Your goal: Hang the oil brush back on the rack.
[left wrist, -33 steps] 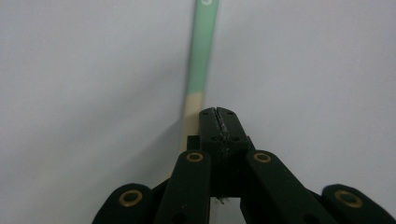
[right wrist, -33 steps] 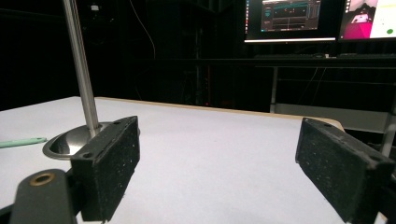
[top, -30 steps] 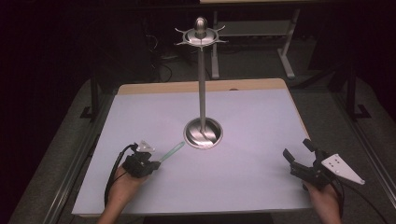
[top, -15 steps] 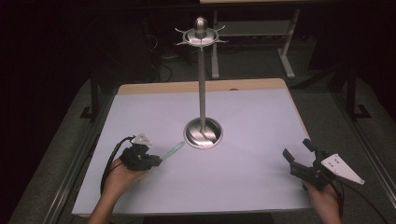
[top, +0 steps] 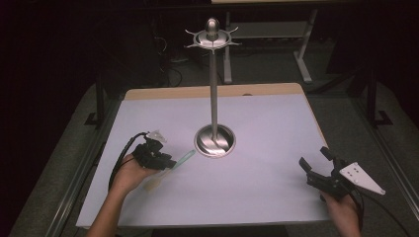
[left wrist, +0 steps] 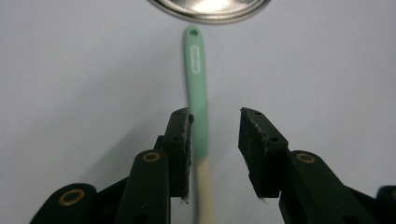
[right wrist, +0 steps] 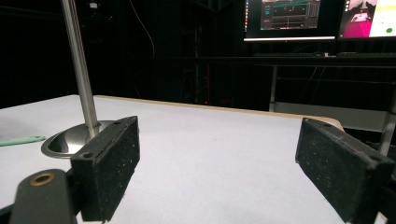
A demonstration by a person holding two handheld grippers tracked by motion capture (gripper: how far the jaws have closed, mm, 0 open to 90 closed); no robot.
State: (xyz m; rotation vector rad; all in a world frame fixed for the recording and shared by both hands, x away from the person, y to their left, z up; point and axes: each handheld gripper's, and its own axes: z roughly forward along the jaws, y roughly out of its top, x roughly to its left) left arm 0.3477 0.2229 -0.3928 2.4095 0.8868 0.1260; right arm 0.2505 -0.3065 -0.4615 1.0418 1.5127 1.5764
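Left tool (left wrist: 215, 140) had just been opening, released around green spatula (left wrist: 197, 93) on desk (top: 276, 138); right tool (right wrist: 224, 163) released, empty.

Your tabletop (top: 276, 197) was covered in white; on it stood a tall metal stand (top: 214, 140), with a green-handled spatula (top: 182, 159) lying just beside its base.

1. Table sheet (top: 267, 143) evenly lit from above; surroundings dark at all frame edges.
2. Glare on stand base (left wrist: 210, 5), top centre.
3. Spatula handle (left wrist: 198, 88) slightly blurred; monitors glow upper right.
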